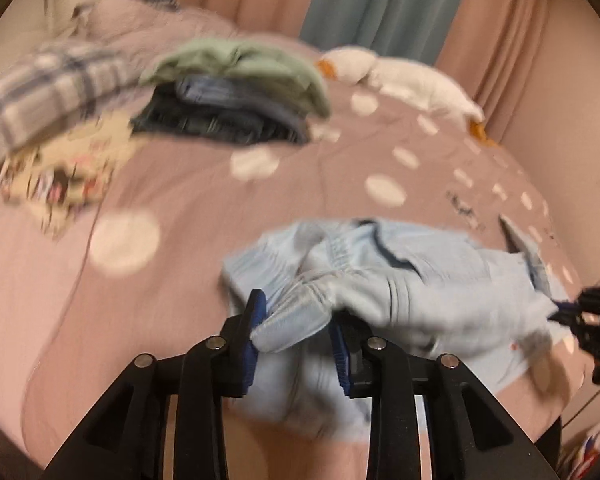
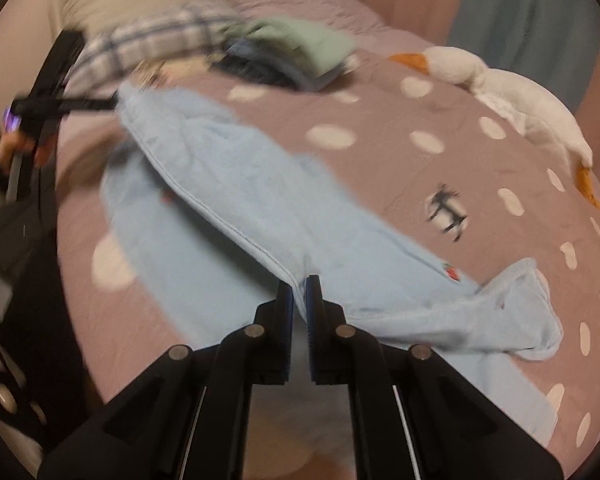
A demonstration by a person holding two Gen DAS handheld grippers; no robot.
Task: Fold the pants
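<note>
Light blue pants (image 2: pixel 236 184) lie stretched across a pink dotted bedspread (image 2: pixel 380 120), partly lifted. My right gripper (image 2: pixel 299 286) is shut on a seamed edge of a leg. In the left wrist view my left gripper (image 1: pixel 296 312) is shut on a bunched fold of the elastic waistband (image 1: pixel 292 320), with the rest of the pants (image 1: pixel 420 280) spreading to the right. The right gripper (image 1: pixel 572 308) shows at the right edge there, pinching the cloth. The left gripper (image 2: pixel 112 102) appears at the far left of the right wrist view, held by a hand (image 2: pixel 8 148).
A stack of folded clothes (image 1: pixel 236 96), green on top of denim, sits at the far side of the bed. A plaid blanket (image 1: pixel 40 92) and a patterned cloth (image 1: pixel 60 172) lie to its left. A white plush toy (image 2: pixel 512 96) rests by the curtains (image 1: pixel 380 0).
</note>
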